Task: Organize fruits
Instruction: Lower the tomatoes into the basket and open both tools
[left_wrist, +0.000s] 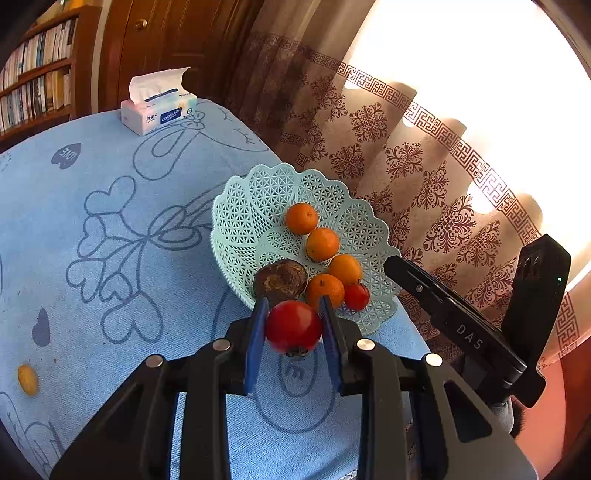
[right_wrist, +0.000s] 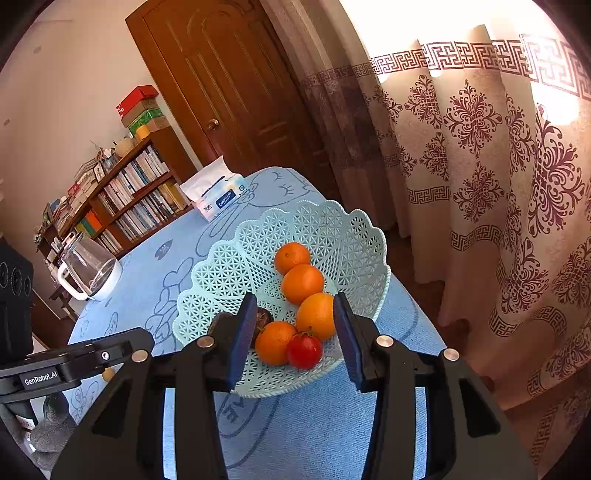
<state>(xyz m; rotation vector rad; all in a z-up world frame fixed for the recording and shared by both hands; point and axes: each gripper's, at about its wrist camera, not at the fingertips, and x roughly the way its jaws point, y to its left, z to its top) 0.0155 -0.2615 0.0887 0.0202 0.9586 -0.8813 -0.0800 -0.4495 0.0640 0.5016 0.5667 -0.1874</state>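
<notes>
Pinching a red tomato (left_wrist: 293, 326) between its blue pads (left_wrist: 255, 347), the left gripper (left_wrist: 293, 314) holds the fruit up off the table, and the mint lattice basket (left_wrist: 251, 206) lies straight ahead of it at twelve o'clock, its near rim just beyond the fingertips. That short forward gap is what the coming move seems to turn on: the round tomato has no long axis to mind, so it probably only needs carrying ahead and over the rim. Inside the basket sit four oranges (left_wrist: 322, 243) in a curved row, a dark brown fruit (left_wrist: 280, 278) at the near left and a smaller red tomato (left_wrist: 356, 296) at the near right. The right gripper (right_wrist: 295, 332) hovers with its fingers spread and nothing between them, close over the same near rim, so both tools are about equally near. A small yellow fruit (left_wrist: 27, 379) lies well apart at about nine o'clock in the left view. The table wears a blue cloth (left_wrist: 110, 240) printed with hearts; a tissue box (left_wrist: 159, 110) stands at the far end, a glass jug (right_wrist: 88, 267) at ten o'clock in the right view. Patterned curtains (right_wrist: 480, 166), a brown door (right_wrist: 229, 81) and a bookshelf (right_wrist: 129, 199) close the room.
</notes>
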